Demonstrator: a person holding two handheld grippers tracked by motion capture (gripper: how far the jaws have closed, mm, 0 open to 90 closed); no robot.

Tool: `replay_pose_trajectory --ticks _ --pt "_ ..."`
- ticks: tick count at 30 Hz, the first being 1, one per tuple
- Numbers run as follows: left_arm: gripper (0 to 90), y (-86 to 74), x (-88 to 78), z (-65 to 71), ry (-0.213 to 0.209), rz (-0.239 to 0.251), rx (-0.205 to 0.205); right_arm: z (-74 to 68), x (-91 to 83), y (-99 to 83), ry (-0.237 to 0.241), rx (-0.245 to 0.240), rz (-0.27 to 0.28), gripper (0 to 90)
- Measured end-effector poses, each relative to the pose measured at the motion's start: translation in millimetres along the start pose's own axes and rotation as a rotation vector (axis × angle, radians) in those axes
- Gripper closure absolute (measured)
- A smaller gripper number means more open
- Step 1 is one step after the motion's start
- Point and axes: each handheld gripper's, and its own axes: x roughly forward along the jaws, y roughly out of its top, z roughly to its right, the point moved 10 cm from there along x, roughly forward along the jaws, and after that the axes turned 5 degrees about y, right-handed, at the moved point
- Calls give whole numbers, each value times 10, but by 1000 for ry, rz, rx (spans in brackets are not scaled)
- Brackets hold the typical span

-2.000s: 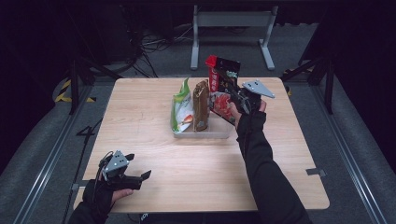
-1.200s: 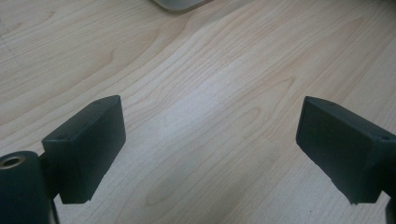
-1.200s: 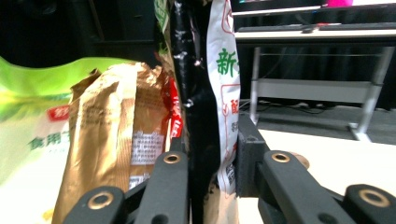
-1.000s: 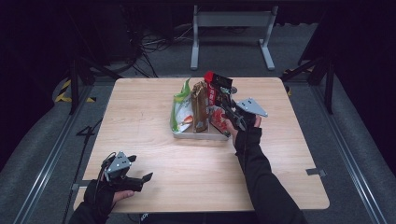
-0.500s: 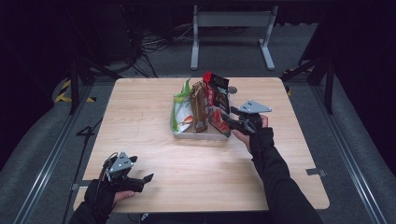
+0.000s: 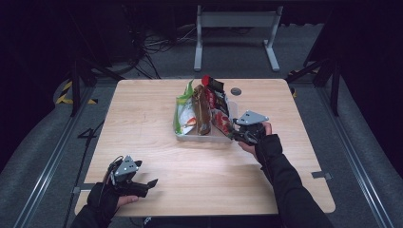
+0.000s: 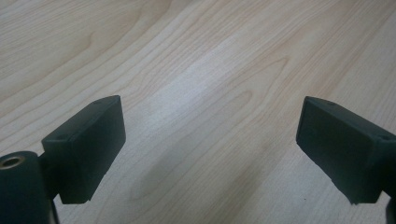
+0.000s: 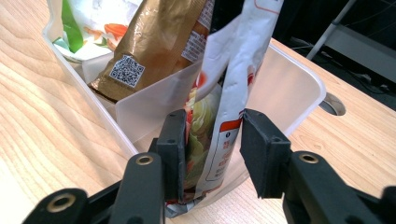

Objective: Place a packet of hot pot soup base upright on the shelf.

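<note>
Wooden bench (image 6: 157, 123) under me. Clear bin (image 8: 299, 88) mid-bench, packets upright inside: green (image 6: 183, 111), brown (image 6: 202, 111), white-red packet (image 8: 233, 74). My right gripper (image 8: 210, 140) at bin's near corner, jaws around white-red packet, slightly apart. My left gripper (image 7: 210, 144) near bench's front left, jaws wide, empty.

A clear bin (image 6: 205, 137) stands mid-bench (image 6: 142, 128) holding upright snack bags: green (image 6: 183, 111), brown (image 6: 202, 110), red (image 6: 215, 97). The right tool (image 6: 236, 134) meets a bag at the bin's right end. The left tool (image 6: 148, 184) lies near the bench's front left corner.
</note>
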Motion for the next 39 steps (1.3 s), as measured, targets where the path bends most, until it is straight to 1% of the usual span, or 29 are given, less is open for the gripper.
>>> replay_pose_trajectory --ticks 2,5,7,8,9,10,11,12,14,17,18,19,21,22,24,30,34,36,37,38,39 --pt "88 -6 4 4 -2 -4 -1 -2 22 -5 8 -9 -6 643" --pt "88 -7 12 14 -10 -4 -5 3 54 -6 2 -22 -29 658" --pt "89 -8 15 14 -9 -7 3 -10 112 -50 -13 -70 -85 664" --pt "89 -8 14 18 -11 -8 3 -27 172 -118 -23 -95 -140 664" --pt "89 -7 10 16 -9 -7 4 -20 217 -170 -51 -114 -159 669" --pt "88 -5 10 22 -14 -3 0 -7 218 -172 -23 -47 -119 668" --pt "88 -6 10 22 -17 -1 -3 -1 212 -173 -4 -17 -103 665" --pt "88 -12 12 18 -18 -4 -5 9 208 -172 2 -1 -92 660" --pt "88 -17 21 12 -20 -6 -8 7 207 -165 2 10 -88 640" --pt "88 -19 26 17 -20 -10 -6 14 158 -122 16 24 -54 614" --pt "88 -20 26 20 -21 -10 -6 23 129 -97 23 42 -31 612" --pt "89 -17 26 20 -21 -9 -6 26 112 -84 24 48 -20 610" --pt "89 -10 28 20 -19 -8 -4 27 80 -66 21 45 -12 592" --pt "89 -8 29 22 -20 -7 -1 18 64 -59 27 47 -9 591" --pt "89 -7 30 24 -17 -9 1 13 35 -43 22 39 0 602" --pt "89 -14 35 29 -20 -15 -1 18 -13 -16 19 44 19 621" --pt "91 -6 32 17 -14 -8 2 24 -19 -16 20 52 23 625" --pt "92 -3 29 20 -16 -5 0 15 -22 -13 18 43 20 627" --pt "92 -4 22 19 -11 -5 -4 8 -27 -3 21 44 26 626" --pt "93 2 14 7 -5 0 0 4 -34 5 21 43 29 622" --pt "94 11 7 7 -6 7 -6 7 -42 15 14 39 31 621"
